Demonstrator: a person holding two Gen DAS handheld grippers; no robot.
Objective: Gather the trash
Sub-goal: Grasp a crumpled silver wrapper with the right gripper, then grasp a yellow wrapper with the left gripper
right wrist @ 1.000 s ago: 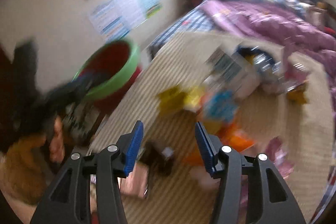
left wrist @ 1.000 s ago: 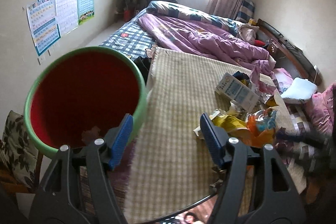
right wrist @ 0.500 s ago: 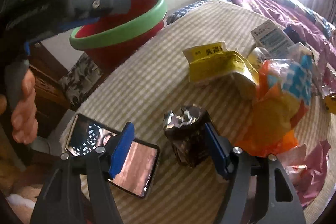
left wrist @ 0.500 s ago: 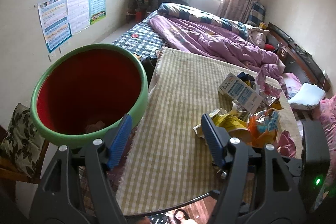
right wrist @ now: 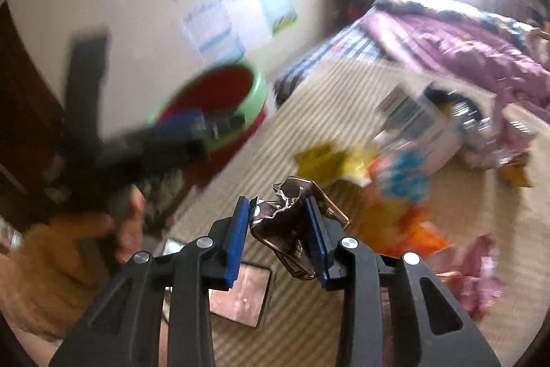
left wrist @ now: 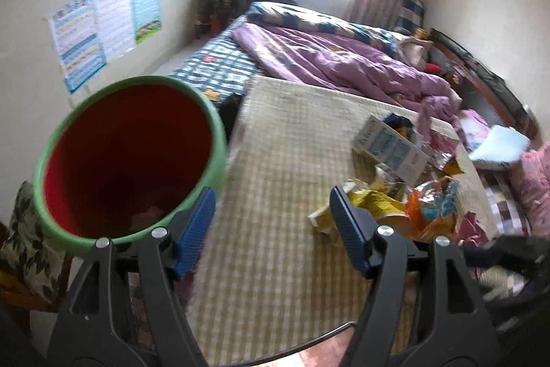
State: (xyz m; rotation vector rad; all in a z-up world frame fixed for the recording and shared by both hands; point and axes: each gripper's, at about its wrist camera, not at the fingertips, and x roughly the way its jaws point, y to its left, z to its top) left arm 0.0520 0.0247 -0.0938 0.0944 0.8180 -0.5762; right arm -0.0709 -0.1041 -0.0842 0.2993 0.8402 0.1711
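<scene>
One crumpled dark wrapper (right wrist: 292, 222) is off the table and most of the litter is not — that is roughly where the clean-up stands. At far left, the red bin with the green rim (left wrist: 130, 157) hangs beside the table edge; the left gripper (left wrist: 271, 229) appears to carry it, its near rim sitting against the gripper's frame just behind the left pad, though the exact hold is hidden. The blue pads themselves stand apart with nothing between them. Deep in the bin a pale scrap or two (left wrist: 147, 214) can be made out, so some trash seems already collected; how much is too dim to say.

Moving right across the checked yellow tablecloth (left wrist: 282, 167), the near stretch is bare apart from a phone (right wrist: 240, 294) lying by the table's near edge. In the right wrist view, the right gripper (right wrist: 278, 226) has just closed its jaws and now pinches the dark wrapper between its pads, lifted clear of the cloth and blurred background suggesting it is on the move.

Further right the main heap waits — a yellow packet (left wrist: 371, 202), an orange-and-blue bag (left wrist: 433, 205), a white printed carton (left wrist: 392, 150), pink scraps (right wrist: 481, 267) and small foil pieces near the table's far side. Judged from this, the job is early: the held wrapper has to reach the bin, then the pile must follow piece by piece.
</scene>
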